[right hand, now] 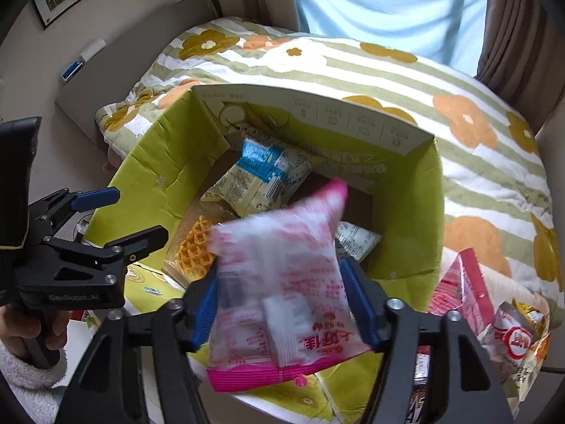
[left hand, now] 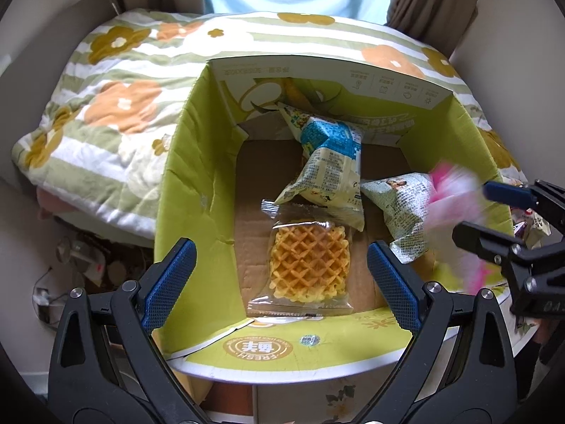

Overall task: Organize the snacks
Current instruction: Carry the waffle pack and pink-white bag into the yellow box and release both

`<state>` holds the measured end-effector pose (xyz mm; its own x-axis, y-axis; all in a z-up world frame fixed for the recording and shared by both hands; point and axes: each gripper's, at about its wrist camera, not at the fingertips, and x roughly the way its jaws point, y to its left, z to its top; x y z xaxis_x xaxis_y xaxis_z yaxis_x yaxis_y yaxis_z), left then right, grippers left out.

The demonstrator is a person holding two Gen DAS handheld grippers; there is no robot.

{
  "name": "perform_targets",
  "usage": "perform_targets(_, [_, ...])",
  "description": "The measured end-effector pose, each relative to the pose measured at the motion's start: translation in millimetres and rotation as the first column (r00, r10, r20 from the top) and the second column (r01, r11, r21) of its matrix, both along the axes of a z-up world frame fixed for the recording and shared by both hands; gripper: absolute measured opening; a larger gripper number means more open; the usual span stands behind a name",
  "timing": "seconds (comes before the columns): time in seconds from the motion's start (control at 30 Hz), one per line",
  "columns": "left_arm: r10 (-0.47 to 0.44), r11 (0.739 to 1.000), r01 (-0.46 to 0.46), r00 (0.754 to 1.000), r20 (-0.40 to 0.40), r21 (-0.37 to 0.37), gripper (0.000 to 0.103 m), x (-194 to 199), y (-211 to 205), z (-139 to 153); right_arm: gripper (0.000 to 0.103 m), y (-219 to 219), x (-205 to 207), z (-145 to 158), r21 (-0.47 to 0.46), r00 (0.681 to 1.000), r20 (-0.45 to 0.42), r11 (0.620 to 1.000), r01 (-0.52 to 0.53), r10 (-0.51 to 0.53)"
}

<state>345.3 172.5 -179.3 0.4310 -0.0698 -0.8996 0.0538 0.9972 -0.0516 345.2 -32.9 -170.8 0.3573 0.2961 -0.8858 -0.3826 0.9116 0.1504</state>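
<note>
- The pink snack packet (right hand: 282, 289) sits between the jaws of the right gripper (right hand: 286, 304), blurred, over the near edge of the green cardboard box (right hand: 148, 173); the jaws are spread part way and whether the pads (right hand: 360, 304) still press on it I cannot tell
- It looks light, soft and crinkly, likely slippery film; a pinch across the flat sealed edge would hold better than the puffed middle
- The left gripper (left hand: 280, 282) hangs spread wide and empty above the box, the waffle packet (left hand: 305, 265) lying on the box floor directly ahead between its pads
- Beyond the waffle lie a blue-and-white packet (left hand: 328, 166) and, toward the right gripper, a pale printed packet (left hand: 399, 212)
- More snacks (right hand: 494, 318) lie outside the box, to the right of the right gripper
</note>
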Motion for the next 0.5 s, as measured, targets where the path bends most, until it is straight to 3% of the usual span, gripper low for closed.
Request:
perform_targets(0.03, [0.006, 1.0, -0.006, 1.0, 0.002, -0.001, 0.097, -1.2, 1.4, 0.6, 0.092, -0.3, -1.3, -0.4, 0.003, 1.0, 0.009, 1.0, 0.002, -0.002])
perform_targets(0.07, [0.012, 1.0, -0.012, 1.0, 0.003, -0.004, 0.097, -2.6, 2.9, 1.1, 0.099, -0.7, -2.7, -0.4, 0.008, 1.0, 0.018, 1.0, 0.003, -0.004])
perform_targets(0.5, [0.033, 0.999, -0.032, 0.999, 0.014, -0.036, 0.097, -18.9, 12.9, 10.3, 0.099, -1.5, -14.7, 6.3, 0.026, 0.998, 0.062, 1.0, 0.007, -0.009])
